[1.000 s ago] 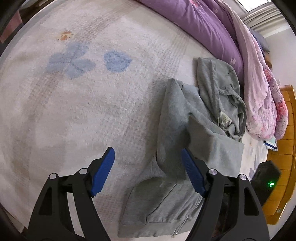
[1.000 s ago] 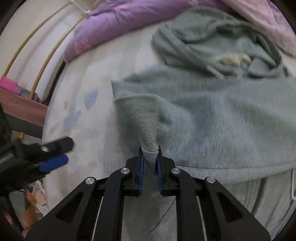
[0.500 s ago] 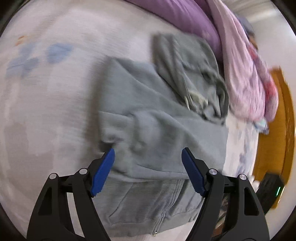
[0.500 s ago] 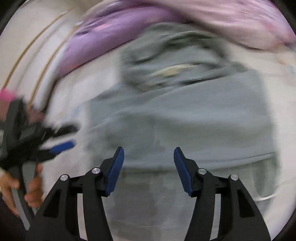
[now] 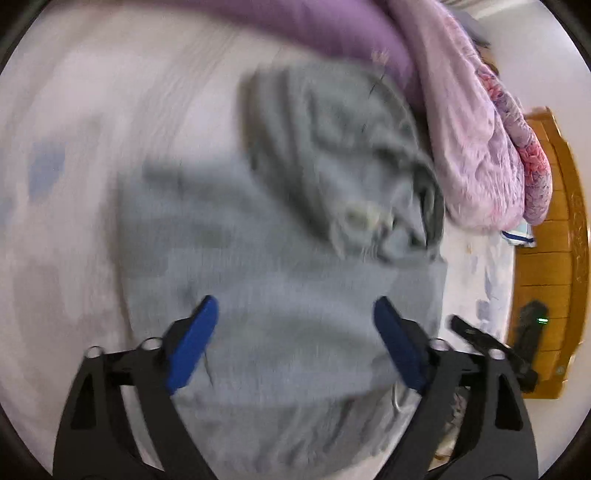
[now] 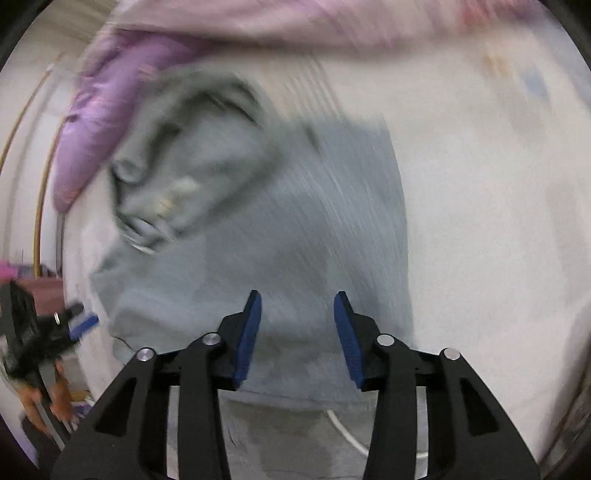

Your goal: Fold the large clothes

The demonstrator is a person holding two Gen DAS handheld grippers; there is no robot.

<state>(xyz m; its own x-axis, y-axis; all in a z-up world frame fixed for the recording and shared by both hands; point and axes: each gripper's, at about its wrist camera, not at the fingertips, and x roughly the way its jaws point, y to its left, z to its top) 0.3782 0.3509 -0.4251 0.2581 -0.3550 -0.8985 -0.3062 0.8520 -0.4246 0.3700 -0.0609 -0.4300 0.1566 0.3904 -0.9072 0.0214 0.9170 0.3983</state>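
My left gripper (image 5: 295, 332) and right gripper (image 6: 297, 332) hang with jaws opening, nothing between them, over the soft grey hooded sweatshirt (image 5: 280, 266) lying partly folded on the pale bedspread (image 5: 110, 110); next, I judge, a fresh edge to grip

Grey hoodie (image 5: 280, 280), purple quilt (image 5: 314, 26), white bedspread (image 5: 110, 92) with blue motifs

Left tool (image 5: 295, 328): black angular frame with triangular cut-outs, silver screw heads at the pivots, two blue ribbed pads (image 5: 190, 345) on the fingers. Right tool (image 6: 297, 332): identical build, black arms, silver screws, blue pads (image 6: 248, 338). A bare hand (image 6: 44, 400) shows, blurred; no sleeve discernible.
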